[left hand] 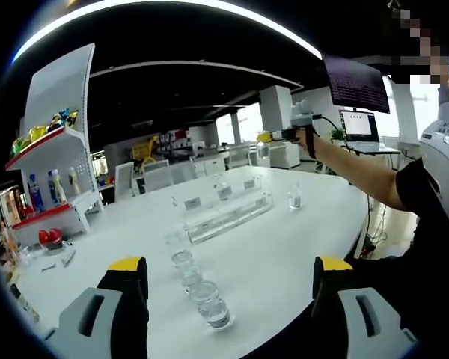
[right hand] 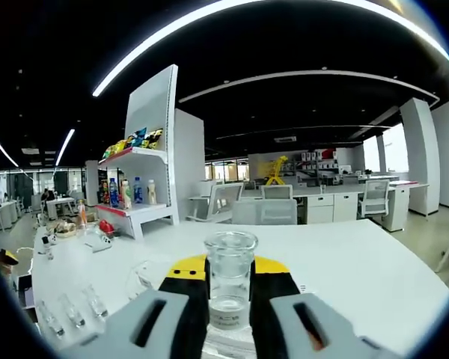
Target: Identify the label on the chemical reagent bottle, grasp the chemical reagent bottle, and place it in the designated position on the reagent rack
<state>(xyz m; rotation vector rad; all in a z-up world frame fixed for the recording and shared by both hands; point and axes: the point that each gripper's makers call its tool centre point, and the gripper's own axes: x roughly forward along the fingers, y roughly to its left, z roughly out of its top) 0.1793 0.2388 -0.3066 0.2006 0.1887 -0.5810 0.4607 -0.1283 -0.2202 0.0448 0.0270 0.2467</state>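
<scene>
Right gripper (right hand: 228,299) jaws clamped on a clear bottle (right hand: 229,280), raised above the table (right hand: 344,262); left gripper (left hand: 228,288) jaws apart over a bottle row (left hand: 198,284)

No readable text; label on the reagent bottle (right hand: 229,288) perhaps printed, too blurred to read.

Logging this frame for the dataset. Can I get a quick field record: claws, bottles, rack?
right claw: shut on a clear reagent bottle, held above the white table
left claw: open, holding nothing
bottles on table: a row of clear ones ahead of the left claw; one more near the rack
reagent rack: clear, on the table, labelled slots
label on held bottle: unreadable
</scene>
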